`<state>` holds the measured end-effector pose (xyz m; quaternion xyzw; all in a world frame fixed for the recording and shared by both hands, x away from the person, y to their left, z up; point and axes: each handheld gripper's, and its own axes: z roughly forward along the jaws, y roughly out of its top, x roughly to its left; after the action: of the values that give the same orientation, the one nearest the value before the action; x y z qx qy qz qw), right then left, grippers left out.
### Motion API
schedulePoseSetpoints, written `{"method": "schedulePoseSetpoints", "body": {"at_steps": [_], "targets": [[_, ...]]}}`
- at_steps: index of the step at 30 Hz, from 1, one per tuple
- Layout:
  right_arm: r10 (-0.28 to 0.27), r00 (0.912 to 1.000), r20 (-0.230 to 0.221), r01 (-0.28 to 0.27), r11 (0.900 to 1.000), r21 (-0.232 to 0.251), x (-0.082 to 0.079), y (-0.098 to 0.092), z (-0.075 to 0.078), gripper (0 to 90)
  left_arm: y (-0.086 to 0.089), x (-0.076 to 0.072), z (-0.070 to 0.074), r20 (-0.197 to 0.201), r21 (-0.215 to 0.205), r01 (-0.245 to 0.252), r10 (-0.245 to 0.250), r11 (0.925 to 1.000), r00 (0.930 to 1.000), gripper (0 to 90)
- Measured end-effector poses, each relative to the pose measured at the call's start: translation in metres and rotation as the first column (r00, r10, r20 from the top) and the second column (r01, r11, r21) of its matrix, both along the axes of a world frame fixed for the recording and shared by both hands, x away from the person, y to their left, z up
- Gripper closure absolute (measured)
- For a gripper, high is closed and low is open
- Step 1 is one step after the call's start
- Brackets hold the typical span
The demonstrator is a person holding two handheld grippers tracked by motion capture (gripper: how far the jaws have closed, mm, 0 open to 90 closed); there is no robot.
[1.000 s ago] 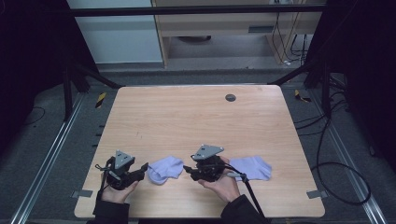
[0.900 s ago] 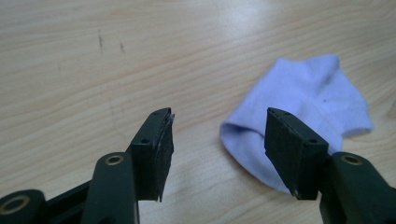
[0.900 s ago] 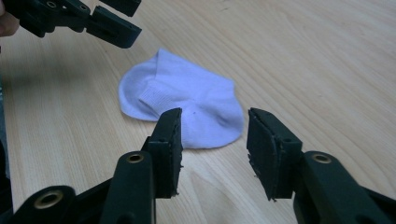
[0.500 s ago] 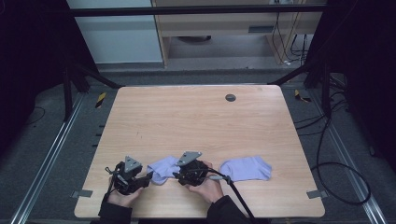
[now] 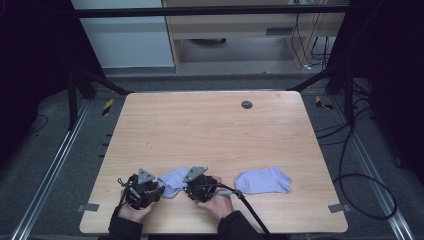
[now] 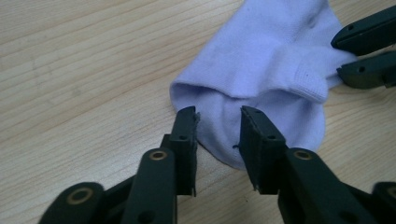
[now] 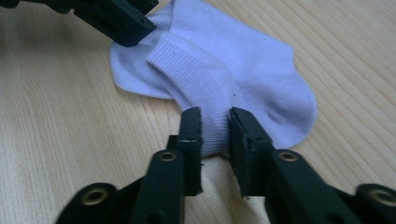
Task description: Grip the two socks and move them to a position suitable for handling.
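A pale lilac sock (image 5: pixel 172 180) lies flat near the front edge of the bench (image 5: pixel 210 135), between the two hands, with a second sock (image 5: pixel 263 180) lying apart to its right. The left tongs (image 6: pixel 218 128) have just been closing around one end of the sock, the cloth between the jaws, and the right tongs (image 7: pixel 215 126) have been closing likewise on the ribbed cuff end; whether either pair presses yet, I cannot tell. Being light, limp knit, it will likely sag and stretch, so the thicker cuff and the opposite hem look the surest holds.
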<state>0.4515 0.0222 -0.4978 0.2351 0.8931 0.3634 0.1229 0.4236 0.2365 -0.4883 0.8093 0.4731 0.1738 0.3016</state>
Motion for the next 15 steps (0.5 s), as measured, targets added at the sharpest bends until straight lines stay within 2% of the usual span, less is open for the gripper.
{"method": "schedulePoseSetpoints", "body": {"at_steps": [4, 5, 7, 10, 15], "targets": [[-0.013, 0.9999, -0.007, 0.013, 1.000, -0.013, -0.001, 0.002, 0.001, 82.7, 0.000, 0.001, 0.000, -0.011, -0.015, 0.005, -0.005, 0.9999, 0.9999, 77.6], [-0.015, 0.9997, -0.018, 0.015, 1.000, -0.009, 0.000, 0.001, 0.002, 83.2, 0.000, 0.001, 0.000, -0.015, -0.018, 0.006, -0.006, 0.9998, 0.9999, 77.6], [-0.026, 0.9988, -0.042, 0.027, 0.999, 0.026, 0.000, 0.000, 0.005, 83.6, 0.001, 0.002, 0.000, -0.023, -0.022, 0.006, -0.006, 0.9998, 0.9997, 82.8], [-0.038, 0.9983, -0.045, 0.043, 0.994, 0.100, 0.001, -0.004, 0.012, 83.6, 0.002, 0.002, 0.000, -0.029, -0.030, 0.006, -0.007, 0.9995, 0.9995, 86.2], [-0.108, 0.9933, -0.041, 0.114, 0.970, 0.215, 0.007, -0.008, 0.025, 83.2, 0.001, 0.002, 0.001, -0.031, -0.020, 0.016, -0.016, 0.9997, 0.9994, 87.2]]}}
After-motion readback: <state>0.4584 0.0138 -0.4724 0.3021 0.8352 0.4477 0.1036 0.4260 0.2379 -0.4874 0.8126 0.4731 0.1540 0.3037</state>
